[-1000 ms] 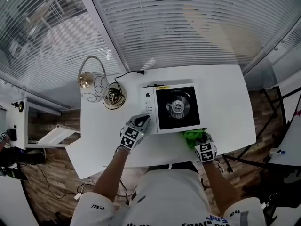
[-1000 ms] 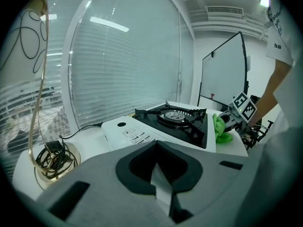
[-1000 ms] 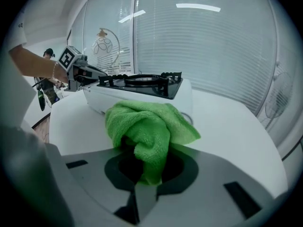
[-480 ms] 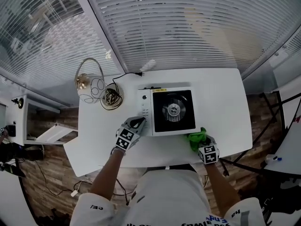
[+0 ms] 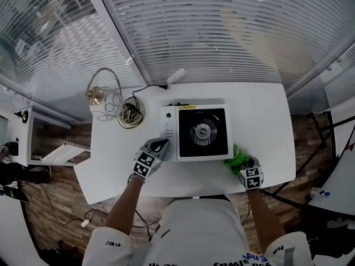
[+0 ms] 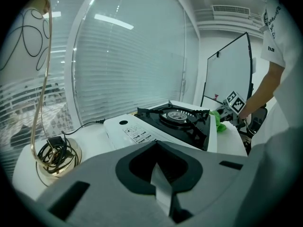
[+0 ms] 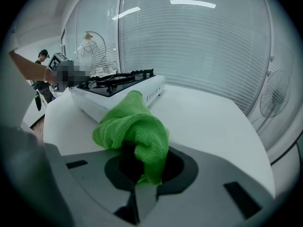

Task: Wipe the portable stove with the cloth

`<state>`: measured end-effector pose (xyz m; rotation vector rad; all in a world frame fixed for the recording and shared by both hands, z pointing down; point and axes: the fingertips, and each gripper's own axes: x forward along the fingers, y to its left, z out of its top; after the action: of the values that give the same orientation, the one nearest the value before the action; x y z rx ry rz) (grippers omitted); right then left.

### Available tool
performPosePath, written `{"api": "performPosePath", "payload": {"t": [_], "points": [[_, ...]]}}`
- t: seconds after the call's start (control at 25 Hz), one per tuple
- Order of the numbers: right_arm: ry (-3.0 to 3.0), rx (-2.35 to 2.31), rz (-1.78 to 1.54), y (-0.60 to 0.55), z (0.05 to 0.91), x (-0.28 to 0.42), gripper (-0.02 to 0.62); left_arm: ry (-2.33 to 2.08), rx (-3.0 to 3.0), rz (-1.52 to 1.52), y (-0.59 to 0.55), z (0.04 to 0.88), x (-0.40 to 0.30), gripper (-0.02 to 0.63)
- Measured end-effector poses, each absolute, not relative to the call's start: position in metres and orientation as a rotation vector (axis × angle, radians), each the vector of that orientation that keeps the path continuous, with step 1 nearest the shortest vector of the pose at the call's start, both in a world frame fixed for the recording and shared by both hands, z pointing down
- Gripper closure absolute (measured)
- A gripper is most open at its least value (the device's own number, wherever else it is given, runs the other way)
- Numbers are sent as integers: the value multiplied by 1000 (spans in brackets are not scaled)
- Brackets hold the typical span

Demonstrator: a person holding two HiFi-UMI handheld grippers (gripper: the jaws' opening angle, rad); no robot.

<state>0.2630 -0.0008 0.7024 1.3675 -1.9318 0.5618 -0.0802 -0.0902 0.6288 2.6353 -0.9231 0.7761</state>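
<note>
The portable stove [image 5: 196, 132] is white with a black top and a round burner [image 5: 199, 131], and it sits mid-table. My right gripper [image 5: 243, 163] is shut on a green cloth [image 5: 238, 155] at the stove's near right corner. The cloth [image 7: 134, 126] bunches out of the jaws, close to the stove's side [image 7: 116, 91]. My left gripper [image 5: 157, 147] is shut and holds nothing. It sits at the stove's near left corner, by the control panel [image 6: 135, 133].
On the white table [image 5: 260, 115], left of the stove, stand a wire lamp [image 5: 105, 97] and a dish of coiled cable [image 5: 130, 114]. A black power cord [image 5: 148, 87] runs behind the stove. Window blinds stand beyond the table's far edge.
My right gripper has carried the cloth from the stove's front edge to the right, round its near right corner. The left gripper has stayed at the left corner.
</note>
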Motion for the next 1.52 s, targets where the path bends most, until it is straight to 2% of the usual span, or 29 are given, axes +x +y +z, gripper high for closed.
{"api": "performPosePath", "payload": {"t": [1.52], "points": [[-2033,1147,275,-199,696,262,548,-1046,2493,775,-92,630,-81,595]]}}
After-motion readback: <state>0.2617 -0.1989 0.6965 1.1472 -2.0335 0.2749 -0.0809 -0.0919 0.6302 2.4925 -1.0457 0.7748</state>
